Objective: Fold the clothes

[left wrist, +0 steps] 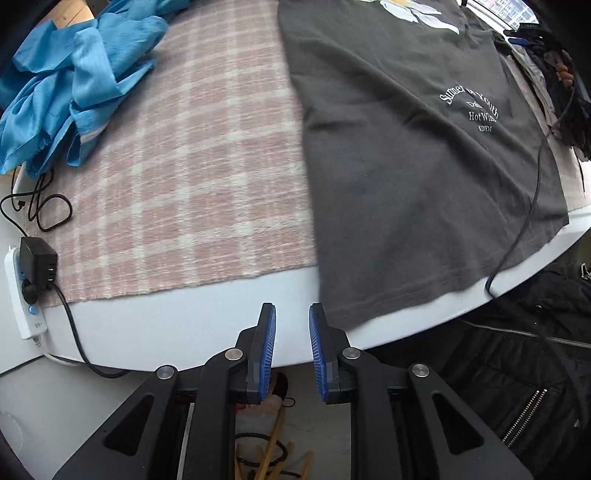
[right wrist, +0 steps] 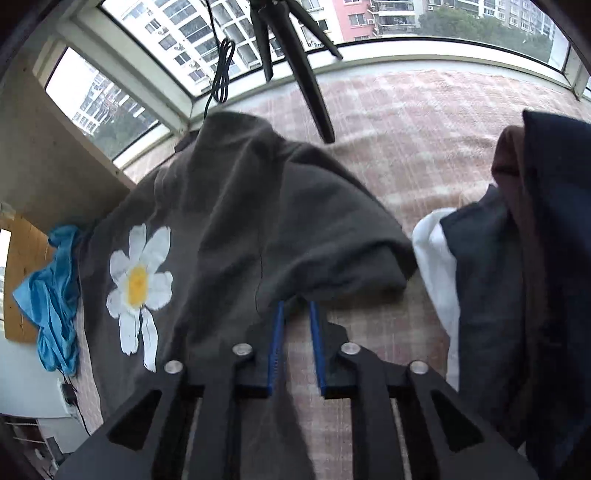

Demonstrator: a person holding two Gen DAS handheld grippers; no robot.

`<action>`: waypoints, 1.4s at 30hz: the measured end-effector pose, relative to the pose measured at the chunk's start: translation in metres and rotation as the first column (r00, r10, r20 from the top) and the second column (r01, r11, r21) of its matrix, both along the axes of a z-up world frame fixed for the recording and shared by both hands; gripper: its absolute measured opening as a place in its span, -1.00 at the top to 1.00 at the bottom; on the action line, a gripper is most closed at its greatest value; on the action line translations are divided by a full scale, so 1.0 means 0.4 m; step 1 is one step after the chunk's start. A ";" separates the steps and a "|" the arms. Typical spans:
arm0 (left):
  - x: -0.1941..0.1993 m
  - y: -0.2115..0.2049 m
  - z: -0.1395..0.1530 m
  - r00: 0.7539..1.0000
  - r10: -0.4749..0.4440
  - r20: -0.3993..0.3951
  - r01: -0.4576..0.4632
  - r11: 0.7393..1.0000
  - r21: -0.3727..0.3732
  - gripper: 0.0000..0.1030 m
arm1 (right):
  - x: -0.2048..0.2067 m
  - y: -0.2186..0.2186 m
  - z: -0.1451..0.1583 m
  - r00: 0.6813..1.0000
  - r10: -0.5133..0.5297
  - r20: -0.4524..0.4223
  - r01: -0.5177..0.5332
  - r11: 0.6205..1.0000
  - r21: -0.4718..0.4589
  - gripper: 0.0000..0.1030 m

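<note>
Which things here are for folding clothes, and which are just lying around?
For the folding:
- dark grey T-shirt with a daisy print
- left gripper, nothing between its fingers
- right gripper at the shirt's edge
- blue garment, crumpled
- pile of dark and white clothes

Just lying about:
- power strip and its black adapter
- tripod
- black jacket

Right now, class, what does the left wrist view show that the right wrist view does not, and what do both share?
Only the left wrist view shows the white lettering on the shirt and the table edge. Only the right wrist view shows the window, the tripod and the clothes pile. Both show the dark grey T-shirt, the blue cloth and the pink plaid cover.
</note>
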State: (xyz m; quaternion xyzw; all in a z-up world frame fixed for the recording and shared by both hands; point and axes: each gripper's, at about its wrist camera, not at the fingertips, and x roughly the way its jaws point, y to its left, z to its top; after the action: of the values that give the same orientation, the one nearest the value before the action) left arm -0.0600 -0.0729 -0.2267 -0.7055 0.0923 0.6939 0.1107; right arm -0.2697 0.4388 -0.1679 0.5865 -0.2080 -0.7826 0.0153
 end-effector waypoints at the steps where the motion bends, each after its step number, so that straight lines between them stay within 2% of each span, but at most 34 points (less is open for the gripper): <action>1: -0.005 0.012 -0.003 1.000 0.010 -0.011 -0.010 1.000 0.010 0.64 | -0.003 -0.009 -0.017 1.000 0.009 0.014 -0.009 1.000 -0.017 0.23; 3: -0.018 0.037 -0.006 0.998 0.032 -0.045 -0.030 0.998 0.049 0.66 | -0.026 -0.023 -0.058 0.999 0.021 0.044 -0.020 1.000 -0.019 0.21; 6: -0.031 0.091 -0.028 0.996 0.019 -0.082 -0.012 0.996 0.093 0.64 | -0.057 -0.027 -0.096 0.999 0.019 0.039 -0.019 1.000 -0.007 0.26; 7: -0.034 0.108 -0.044 0.997 0.019 -0.081 -0.011 0.995 0.099 0.64 | -0.061 -0.026 -0.092 1.000 0.022 0.013 -0.022 1.000 0.002 0.38; 8: -0.036 0.118 -0.056 0.997 0.019 -0.073 -0.011 0.994 0.107 0.63 | -0.065 -0.026 -0.088 1.000 0.025 -0.012 -0.024 1.000 0.010 0.94; 10: -0.040 0.125 -0.081 0.998 0.037 -0.059 -0.031 0.994 0.108 0.63 | -0.066 -0.016 -0.047 0.996 0.048 -0.075 -0.047 0.999 0.019 0.95; 12: -0.042 0.118 -0.076 0.996 0.045 -0.080 -0.035 0.993 0.116 0.54 | -0.072 -0.018 0.019 0.981 0.099 -0.164 -0.083 0.992 0.099 0.95; 13: -0.044 0.115 -0.077 0.996 0.059 -0.073 -0.051 0.992 0.116 0.56 | -0.083 -0.021 0.033 0.978 0.115 -0.176 -0.094 0.988 0.124 0.95; 15: -0.046 0.112 -0.076 0.995 0.064 -0.074 -0.056 0.992 0.109 0.56 | -0.113 -0.027 0.032 0.980 0.128 -0.151 -0.107 0.985 0.136 0.95; 20: -0.049 0.102 -0.057 0.993 0.097 -0.061 -0.090 0.990 0.107 0.56 | -0.146 -0.043 -0.028 0.991 0.127 -0.044 -0.110 0.954 0.277 0.93; 21: -0.047 0.098 -0.048 0.993 0.098 -0.069 -0.090 0.990 0.105 0.56 | -0.140 -0.037 -0.027 0.993 0.113 -0.034 -0.098 0.954 0.283 0.82; 22: -0.045 0.092 -0.036 0.992 0.098 -0.078 -0.090 0.991 0.104 0.54 | -0.127 -0.029 -0.019 0.995 0.094 -0.030 -0.082 0.956 0.282 0.73; 23: -0.042 0.081 -0.027 0.991 0.107 -0.085 -0.098 0.990 0.102 0.52 | -0.111 -0.022 -0.009 0.997 0.079 -0.023 -0.069 0.956 0.284 0.50; 24: -0.038 0.070 -0.018 0.989 0.116 -0.091 -0.106 0.989 0.099 0.52 | -0.090 -0.020 0.002 0.996 0.082 -0.025 -0.073 0.959 0.273 0.38; 27: -0.026 0.038 0.009 0.984 0.141 -0.111 -0.131 0.987 0.098 0.52 | -0.006 -0.048 0.000 0.985 0.171 -0.012 -0.164 0.963 0.214 0.38; 31: -0.006 0.011 0.034 0.980 0.157 -0.126 -0.144 0.984 0.106 0.52 | 0.116 -0.108 -0.050 0.958 0.280 0.059 -0.286 0.942 0.178 0.38; 35: 0.034 0.014 0.038 0.975 0.176 -0.138 -0.162 0.981 0.104 0.51 | 0.176 -0.146 -0.105 0.940 0.324 0.110 -0.341 0.913 0.226 0.38; 37: 0.061 0.012 0.040 0.972 0.188 -0.142 -0.174 0.979 0.104 0.51 | 0.187 -0.155 -0.114 0.937 0.331 0.108 -0.348 0.907 0.238 0.44; 38: 0.073 0.002 0.042 0.971 0.191 -0.144 -0.177 0.979 0.103 0.51 | 0.193 -0.159 -0.112 0.936 0.339 0.094 -0.352 0.905 0.238 0.98; 42: 0.134 -0.053 0.051 0.968 0.199 -0.156 -0.186 0.978 0.092 0.50 | 0.245 -0.086 -0.074 0.961 0.273 0.038 -0.275 0.945 0.178 0.98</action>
State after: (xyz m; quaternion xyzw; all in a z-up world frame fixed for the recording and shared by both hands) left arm -0.0065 -0.0939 -0.2063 -0.6466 0.0054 0.7603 0.0619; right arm -0.1716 0.4046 -0.1975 0.6135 -0.0524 -0.7849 0.0693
